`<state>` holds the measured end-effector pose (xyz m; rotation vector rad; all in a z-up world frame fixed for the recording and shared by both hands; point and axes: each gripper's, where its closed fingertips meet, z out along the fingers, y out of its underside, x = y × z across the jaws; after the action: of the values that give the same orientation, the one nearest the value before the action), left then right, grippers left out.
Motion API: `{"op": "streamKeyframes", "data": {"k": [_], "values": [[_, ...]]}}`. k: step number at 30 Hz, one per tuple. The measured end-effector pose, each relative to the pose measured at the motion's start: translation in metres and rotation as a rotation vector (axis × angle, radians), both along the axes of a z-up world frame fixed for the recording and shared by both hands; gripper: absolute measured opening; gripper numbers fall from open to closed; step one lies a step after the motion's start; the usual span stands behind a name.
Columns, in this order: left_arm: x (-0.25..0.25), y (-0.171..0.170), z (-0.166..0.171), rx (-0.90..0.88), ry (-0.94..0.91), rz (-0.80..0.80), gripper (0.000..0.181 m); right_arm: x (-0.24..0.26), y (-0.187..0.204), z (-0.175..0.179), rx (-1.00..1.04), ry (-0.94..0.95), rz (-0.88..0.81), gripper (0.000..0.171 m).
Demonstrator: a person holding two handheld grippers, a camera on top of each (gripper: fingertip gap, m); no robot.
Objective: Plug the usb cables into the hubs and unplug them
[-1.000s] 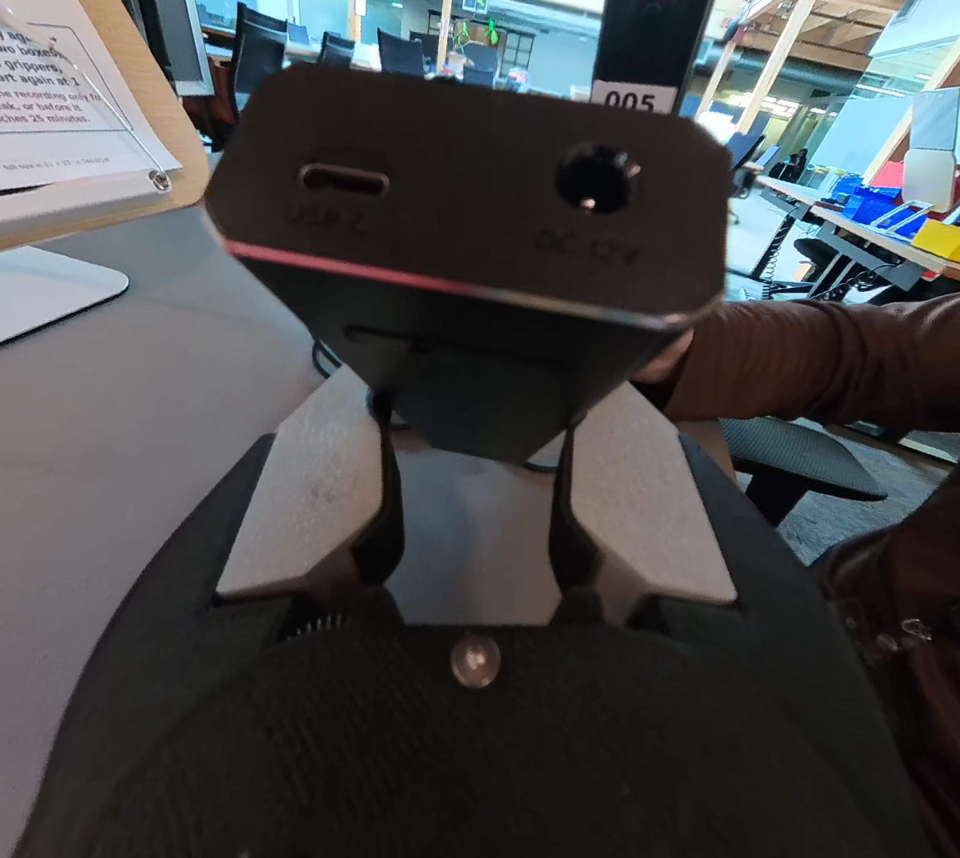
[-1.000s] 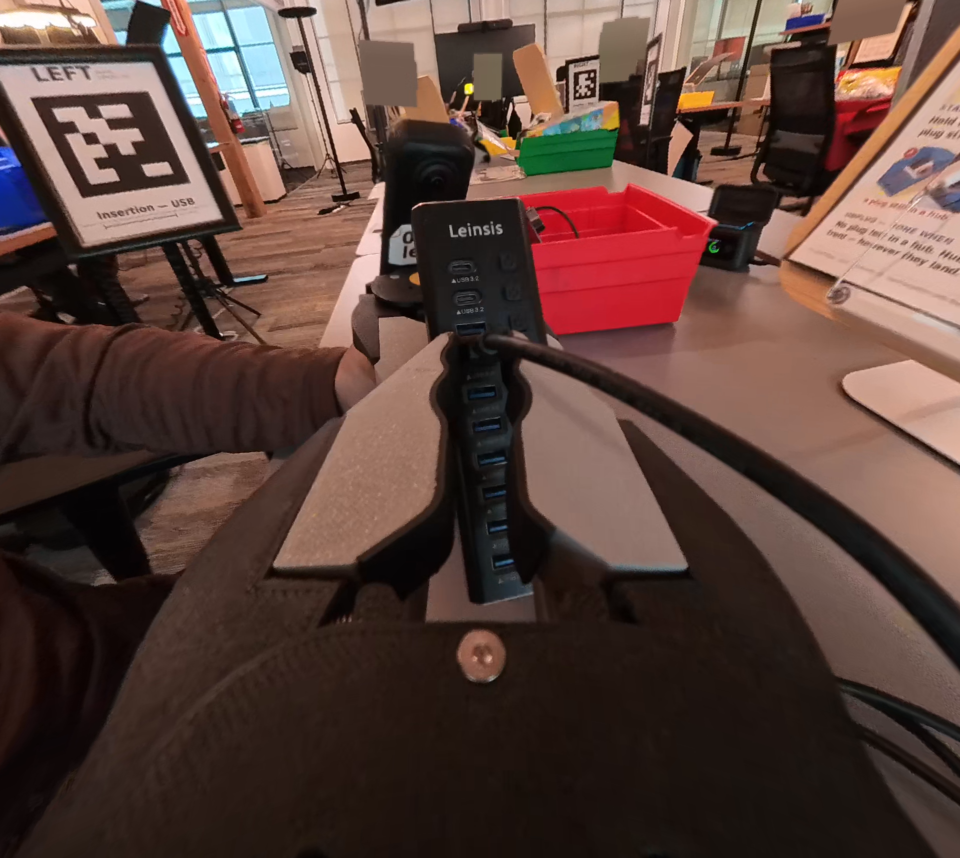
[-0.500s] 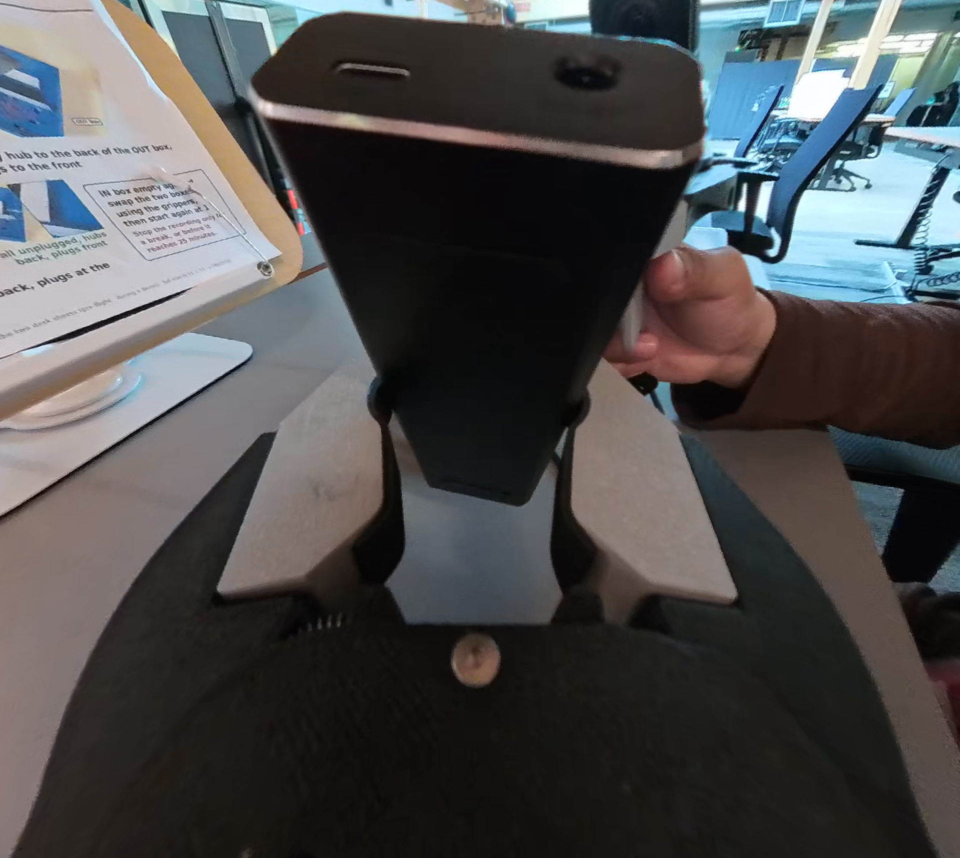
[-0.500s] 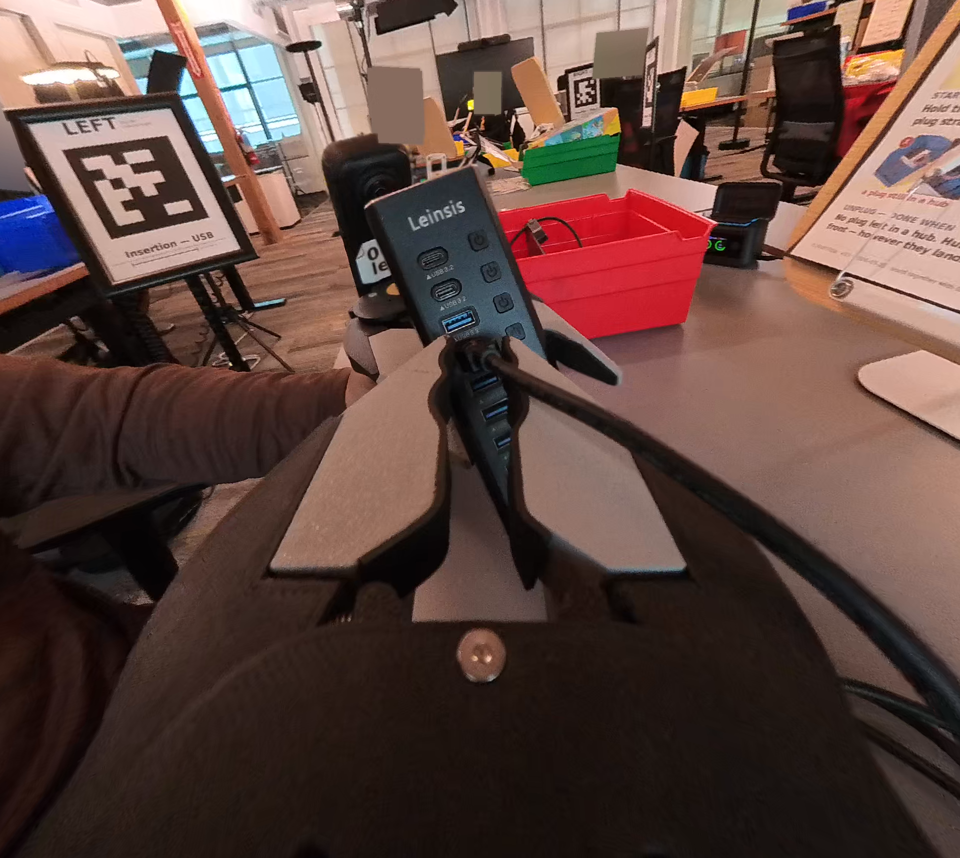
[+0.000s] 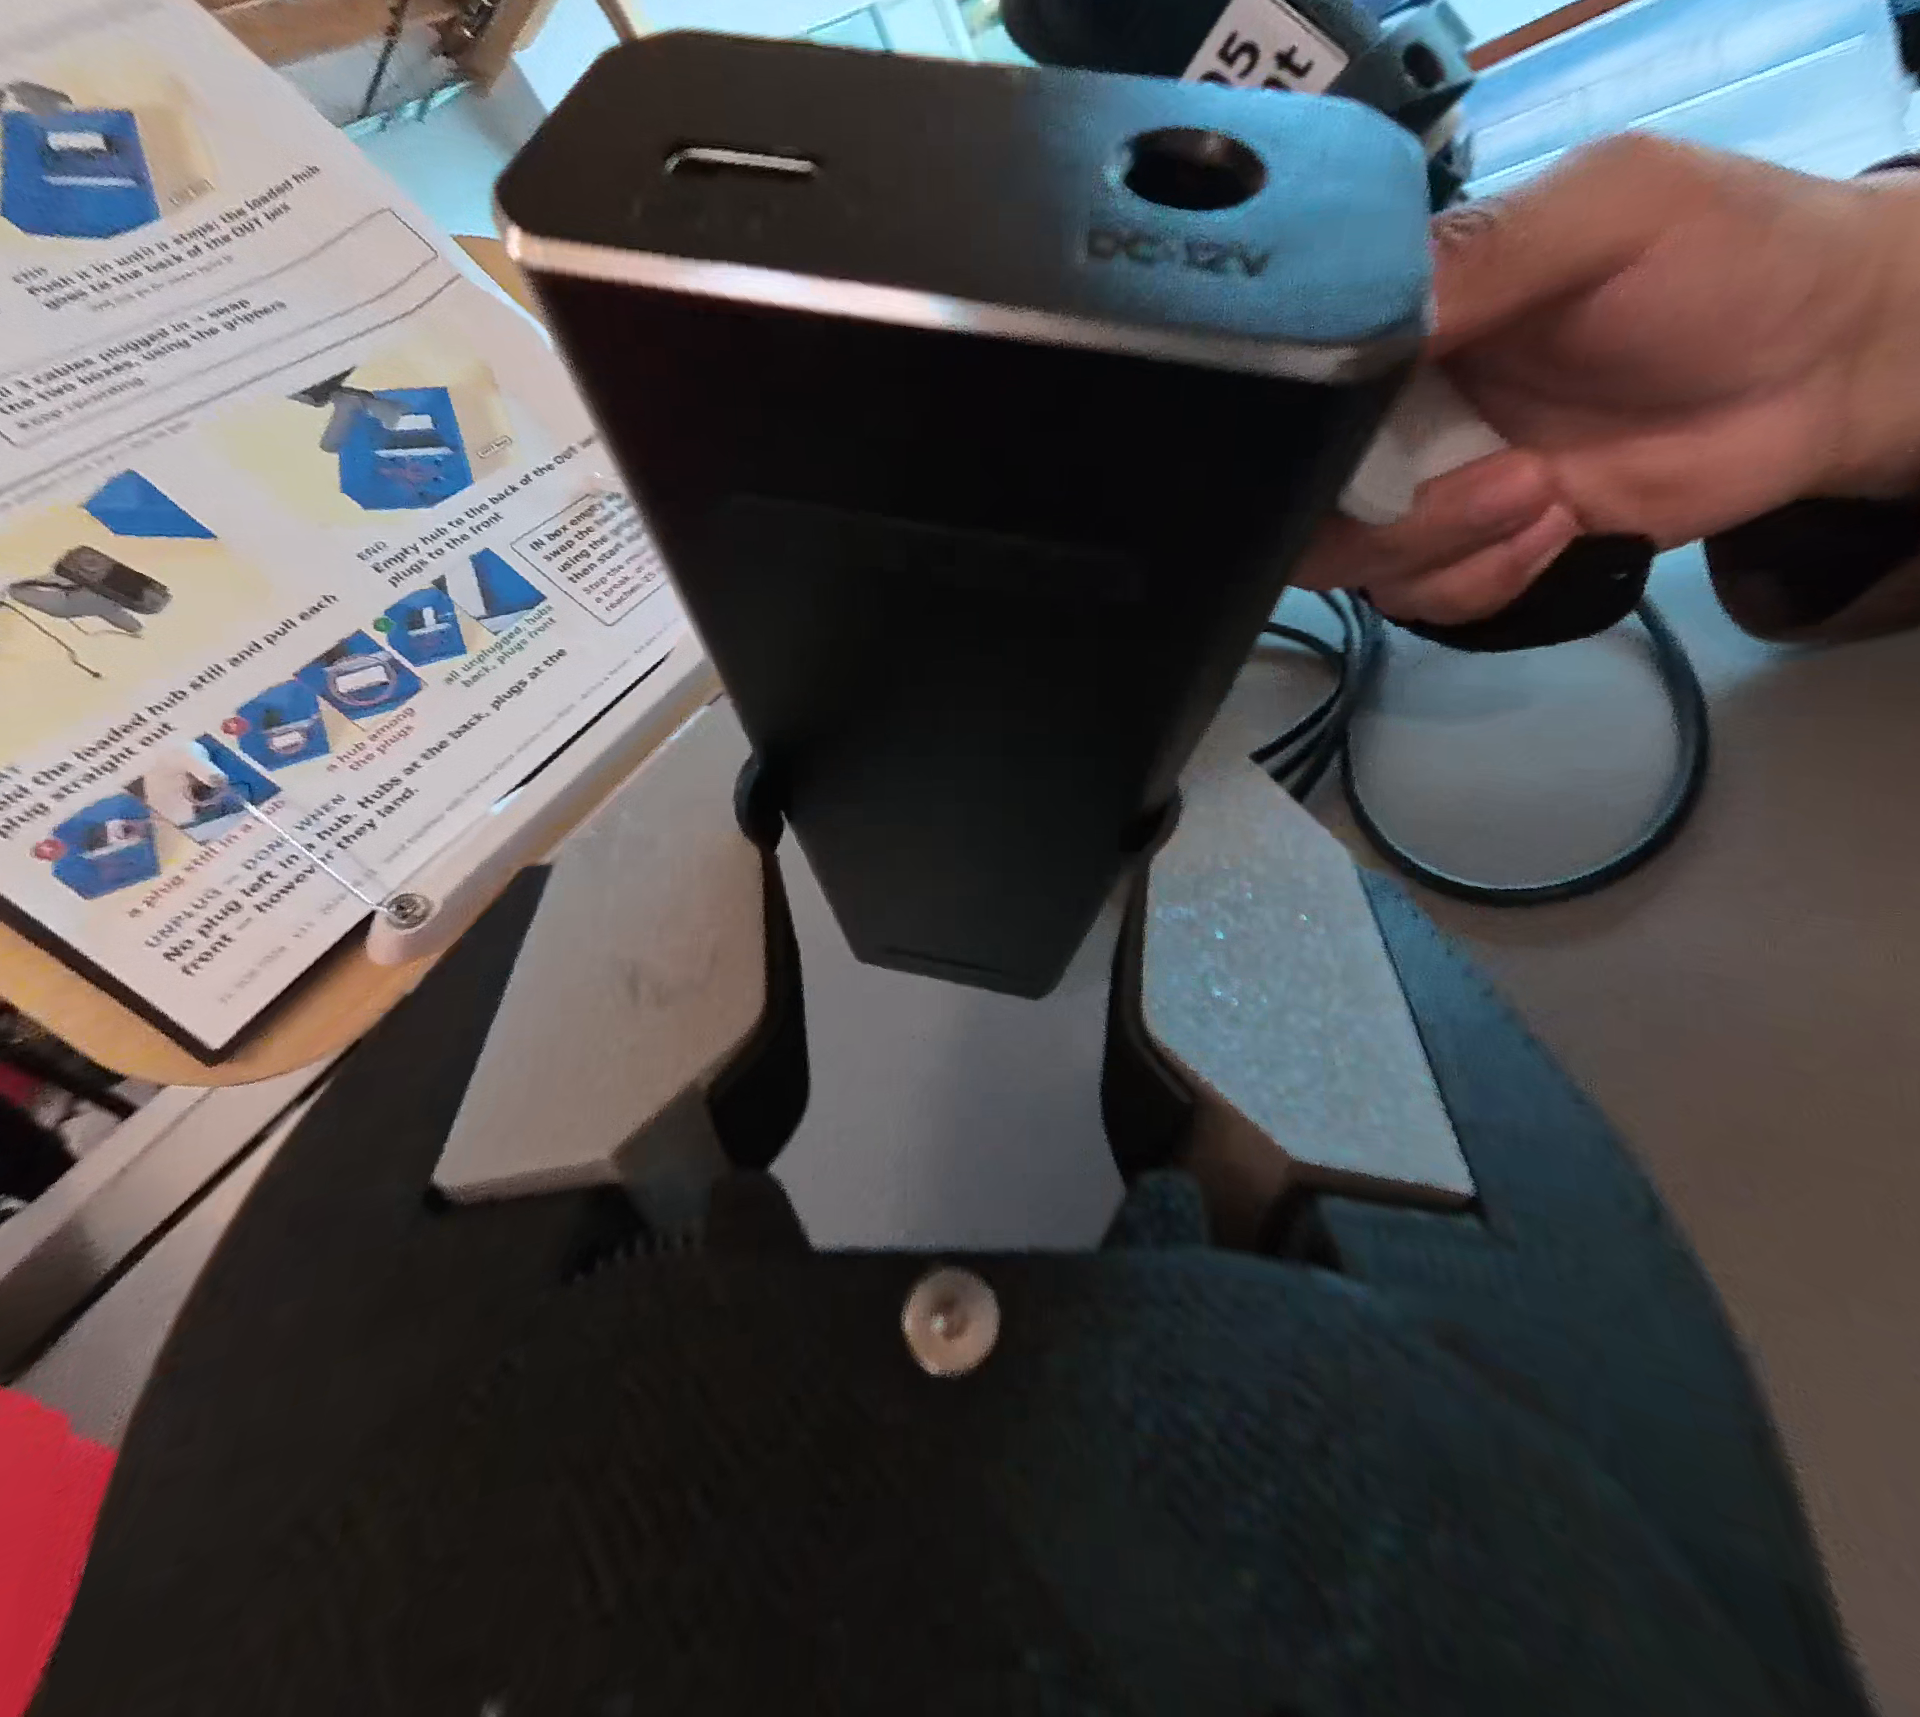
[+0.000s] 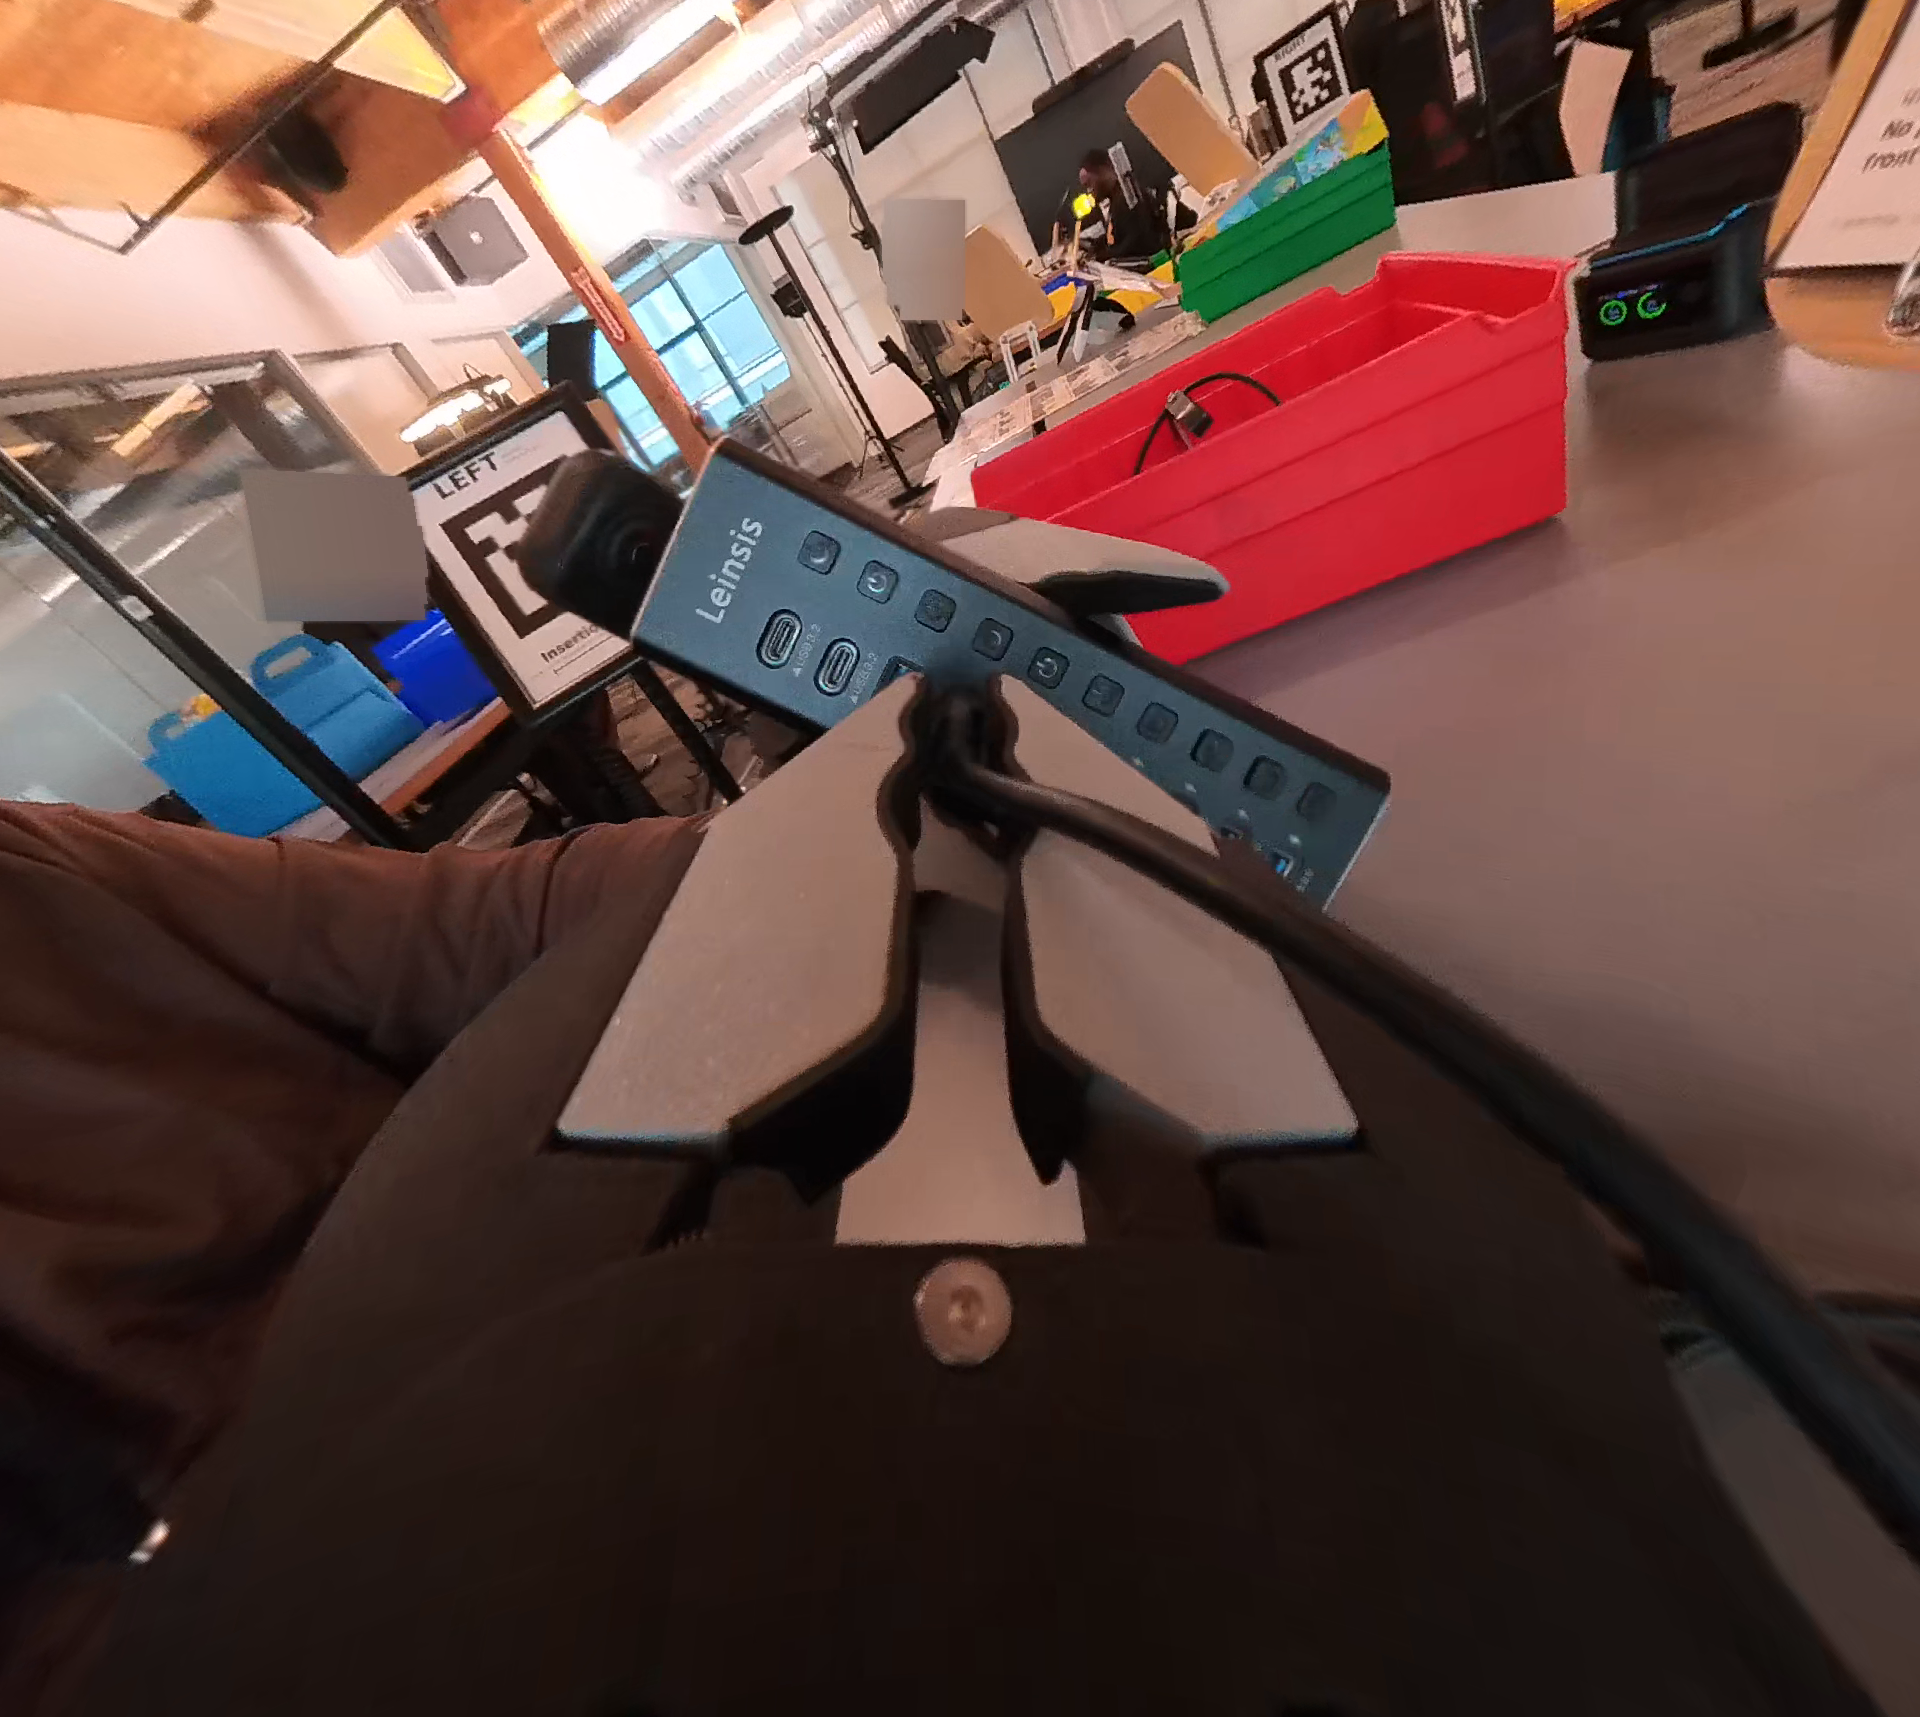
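My left gripper [image 5: 951, 820] is shut on the lower end of a long dark USB hub [image 5: 966, 462] and holds it up above the table, its back and end face toward the camera. In the right wrist view the same hub [image 6: 1039, 659] lies tilted across the picture, ports and buttons facing me. My right gripper [image 6: 956, 732] is shut on a black USB plug at one of the hub's ports near its labelled end. The plug's thick black cable [image 6: 1351, 971] runs down to the right. A hand [image 5: 1662, 379] holds the right gripper behind the hub.
A red bin [image 6: 1351, 462] with a loose cable in it stands on the grey table [image 6: 1662, 732]. A small black device [image 6: 1673, 285] with green lights sits beyond it. An instruction sheet on a wooden board [image 5: 239, 524] stands at the left. Black cables [image 5: 1507, 836] loop on the table. Left and right tips are no more than a few centimetres apart.
The hub has rolled clockwise in the right wrist view, from near upright to lying slanted. The right gripper has kept its hold on the plug. The left gripper has swung down toward the instruction board.
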<state>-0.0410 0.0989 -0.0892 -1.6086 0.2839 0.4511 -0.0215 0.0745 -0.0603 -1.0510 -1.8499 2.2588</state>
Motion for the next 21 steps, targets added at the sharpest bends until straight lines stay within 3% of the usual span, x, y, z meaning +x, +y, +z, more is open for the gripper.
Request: {"op": "streamKeyframes", "data": {"k": [1,8,15,21], "values": [[-0.001,0.0,0.0,-0.003,0.017,0.013,0.068,0.0,0.0,-0.001,-0.003,-0.013,0.006,0.006],[-0.007,-0.003,0.002,0.004,0.046,0.058,0.068,0.0,0.004,-0.004,-0.003,-0.045,0.024,0.012],[-0.009,-0.002,-0.002,-0.024,0.068,0.085,0.068,0.0,0.005,-0.008,0.019,-0.052,0.033,0.006],[-0.013,0.002,-0.022,-0.145,0.116,0.142,0.068,0.0,0.011,-0.025,0.12,-0.09,0.028,0.006]]}}
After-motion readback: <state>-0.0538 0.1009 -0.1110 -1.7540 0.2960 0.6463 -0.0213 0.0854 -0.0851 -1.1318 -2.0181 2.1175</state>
